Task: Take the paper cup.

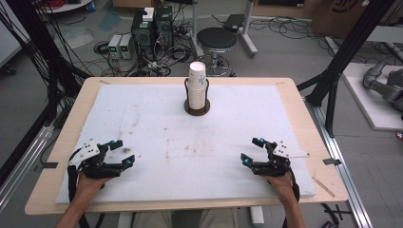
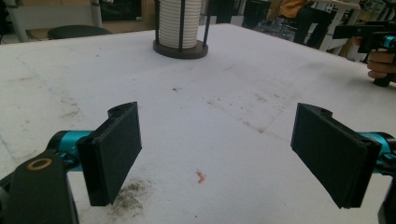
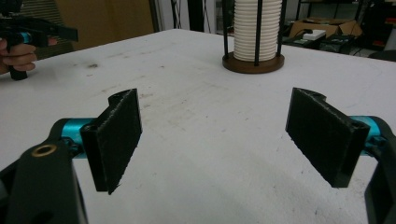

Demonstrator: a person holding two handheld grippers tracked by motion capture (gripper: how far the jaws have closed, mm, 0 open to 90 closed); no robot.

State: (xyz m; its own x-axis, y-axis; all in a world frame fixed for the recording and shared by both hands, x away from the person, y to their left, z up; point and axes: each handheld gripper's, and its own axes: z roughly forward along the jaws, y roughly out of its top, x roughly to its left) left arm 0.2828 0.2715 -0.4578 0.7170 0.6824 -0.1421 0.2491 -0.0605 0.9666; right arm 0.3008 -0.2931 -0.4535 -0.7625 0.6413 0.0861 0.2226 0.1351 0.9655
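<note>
Two tools rest low on the tabletop (image 1: 142, 109), one at each near corner of the white pad: left tool (image 1: 119, 153), right tool (image 1: 251, 150). Both have jaws standing well apart with nothing between them, as each gripper view confirms.

Step in hand, as judged: a reach for the cup stack (image 1: 196, 85), which stands ahead of both tools, well apart from each, about midway between them at the far side of the pad. From the left tool (image 2: 215, 149) it lies ahead and a little left; from the right tool (image 3: 212, 140), ahead and slightly right.

To do it well: send one tool forward, keep the jaws wide until they straddle the top cup above the rack posts, and close gently, since paper walls should crush easily. Lift straight up so the stack below stays seated. The other tool could steady the base if it drags.

Stack: white paper cups, nested, ribbed rims visible (image 3: 258, 30). Holder (image 2: 180, 48): round dark wooden base, thin black upright rods around the cups.
</note>
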